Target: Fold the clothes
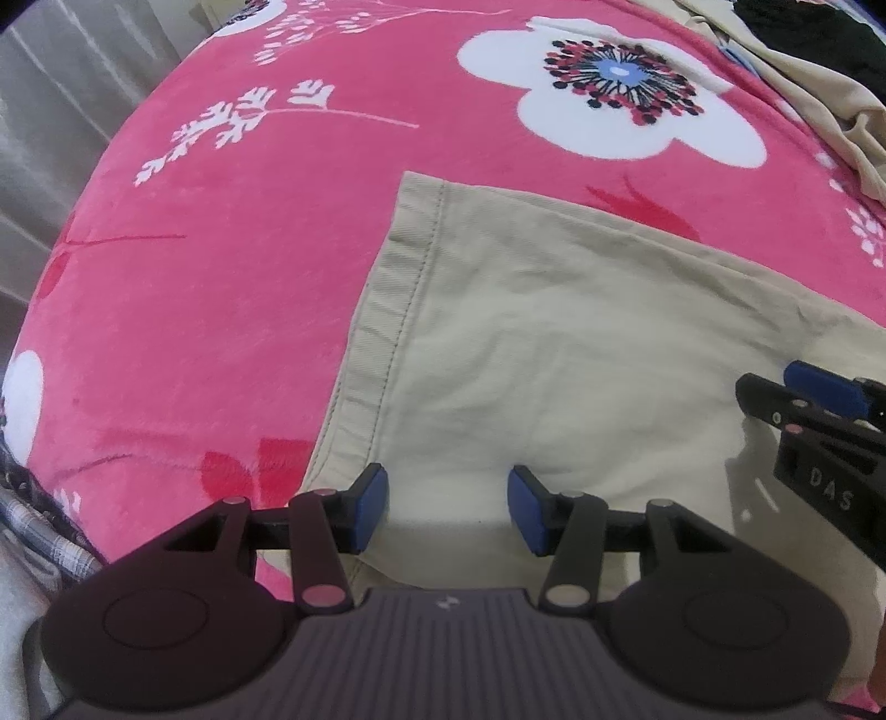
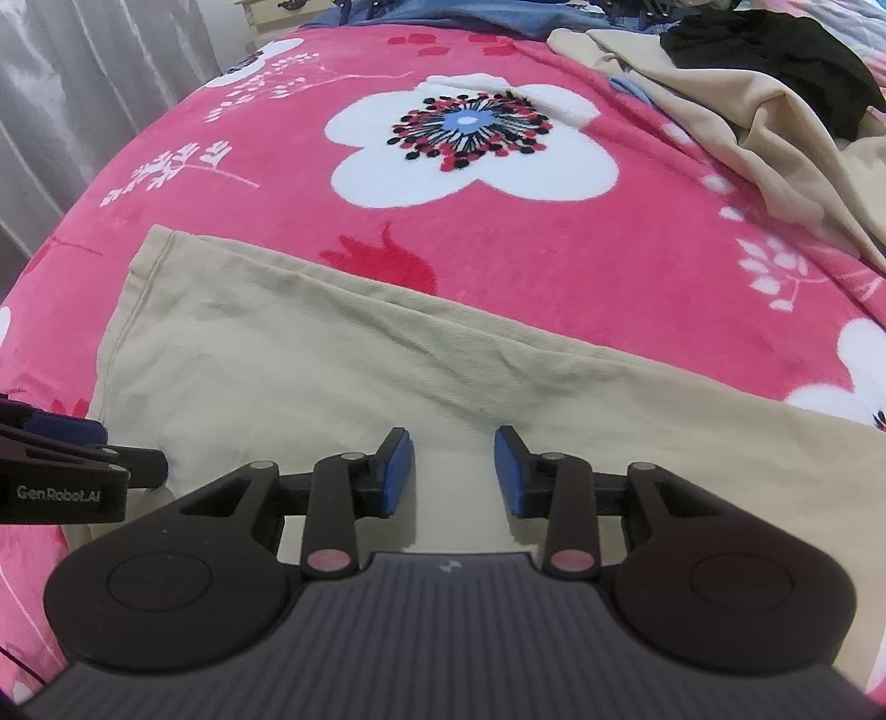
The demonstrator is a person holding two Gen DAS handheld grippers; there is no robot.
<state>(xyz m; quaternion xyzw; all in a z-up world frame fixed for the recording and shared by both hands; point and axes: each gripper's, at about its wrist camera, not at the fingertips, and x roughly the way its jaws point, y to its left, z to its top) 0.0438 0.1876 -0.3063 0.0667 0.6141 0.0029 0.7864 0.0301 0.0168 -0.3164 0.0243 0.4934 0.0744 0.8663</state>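
Observation:
A beige garment (image 1: pixel 554 332) lies flat on the pink flowered blanket (image 1: pixel 221 277), its stitched hem at the left end. My left gripper (image 1: pixel 448 507) hovers open over the garment's near edge close to the hem, with nothing between its blue pads. The right gripper (image 1: pixel 797 410) shows at the right edge of the left wrist view. In the right wrist view the same beige garment (image 2: pixel 332 376) stretches across the pink blanket (image 2: pixel 554 249). My right gripper (image 2: pixel 453 471) stands open above the garment's near part. The left gripper (image 2: pixel 83 448) pokes in from the left.
A crumpled pile of beige cloth (image 2: pixel 775 138) with a black garment (image 2: pixel 775 55) on it lies at the far right. Blue denim (image 2: pixel 443 14) sits at the far edge. Grey curtains (image 2: pixel 83 83) hang at the left. A plaid cloth (image 1: pixel 50 537) shows at the lower left.

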